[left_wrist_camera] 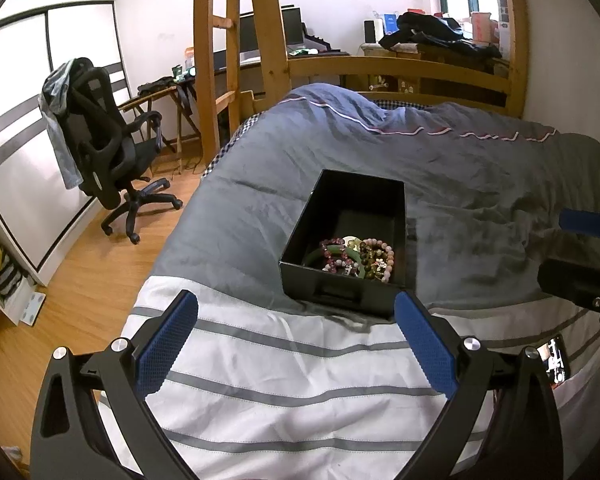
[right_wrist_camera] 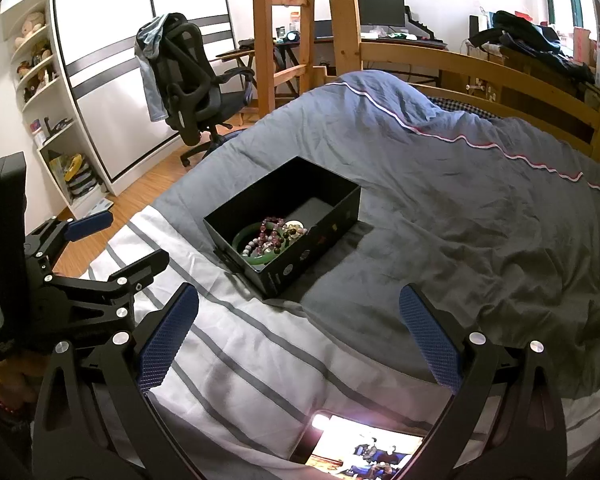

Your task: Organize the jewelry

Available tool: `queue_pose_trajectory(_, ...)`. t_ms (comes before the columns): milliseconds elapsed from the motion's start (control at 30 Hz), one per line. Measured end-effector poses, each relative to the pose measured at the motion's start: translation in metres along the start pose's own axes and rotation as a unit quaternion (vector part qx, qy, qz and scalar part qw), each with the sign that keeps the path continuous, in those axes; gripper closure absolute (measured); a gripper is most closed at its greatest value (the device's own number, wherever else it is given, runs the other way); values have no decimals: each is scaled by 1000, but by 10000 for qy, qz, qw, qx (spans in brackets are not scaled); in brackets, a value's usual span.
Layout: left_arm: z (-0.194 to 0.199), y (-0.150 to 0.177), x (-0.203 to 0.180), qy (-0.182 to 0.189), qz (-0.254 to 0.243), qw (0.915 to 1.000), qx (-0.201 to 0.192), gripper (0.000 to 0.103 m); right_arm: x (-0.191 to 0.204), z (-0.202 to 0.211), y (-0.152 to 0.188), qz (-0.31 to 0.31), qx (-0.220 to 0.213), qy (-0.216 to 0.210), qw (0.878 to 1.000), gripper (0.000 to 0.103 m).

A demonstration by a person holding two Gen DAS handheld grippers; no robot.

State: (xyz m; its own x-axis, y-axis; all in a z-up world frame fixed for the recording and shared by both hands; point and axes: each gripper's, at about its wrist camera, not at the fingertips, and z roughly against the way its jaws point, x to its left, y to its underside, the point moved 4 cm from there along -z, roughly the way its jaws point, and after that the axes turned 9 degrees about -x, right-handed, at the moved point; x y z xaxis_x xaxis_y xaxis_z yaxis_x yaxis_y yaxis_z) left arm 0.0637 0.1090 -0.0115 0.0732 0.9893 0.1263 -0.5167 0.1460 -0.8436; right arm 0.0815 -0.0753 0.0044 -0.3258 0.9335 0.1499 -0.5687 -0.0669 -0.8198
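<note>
A black open box (left_wrist_camera: 300, 272) sits on the grey quilt; it also shows in the right wrist view (right_wrist_camera: 340, 208). Inside lie beaded bracelets (left_wrist_camera: 364, 258) and a green bangle (left_wrist_camera: 320, 254), bunched at the near end; they show in the right wrist view too (right_wrist_camera: 268, 236). My left gripper (left_wrist_camera: 296, 336) is open and empty, just short of the box's front wall. My right gripper (right_wrist_camera: 300, 336) is open and empty, a little nearer than the box and to its right. The left gripper shows at the left of the right wrist view (right_wrist_camera: 112, 236), the right one at the right edge of the left wrist view (left_wrist_camera: 580, 248).
A lit phone (right_wrist_camera: 364, 452) lies on the striped white sheet (left_wrist_camera: 284, 380) under my right gripper; it also shows in the left wrist view (left_wrist_camera: 556, 360). A black office chair (left_wrist_camera: 104, 148) stands on the wood floor to the left. The wooden bed frame (left_wrist_camera: 420, 76) lies beyond.
</note>
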Motion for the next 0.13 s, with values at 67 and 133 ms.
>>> queue_pose_trajectory(67, -1, 1, 2, 13, 37, 10000, 30, 6, -3, 0, 0, 38, 11, 19, 10000, 4)
queue_pose_trajectory(133, -1, 1, 3, 23, 61, 10000, 43, 6, -10, 2, -1, 34, -20, 53, 10000, 4)
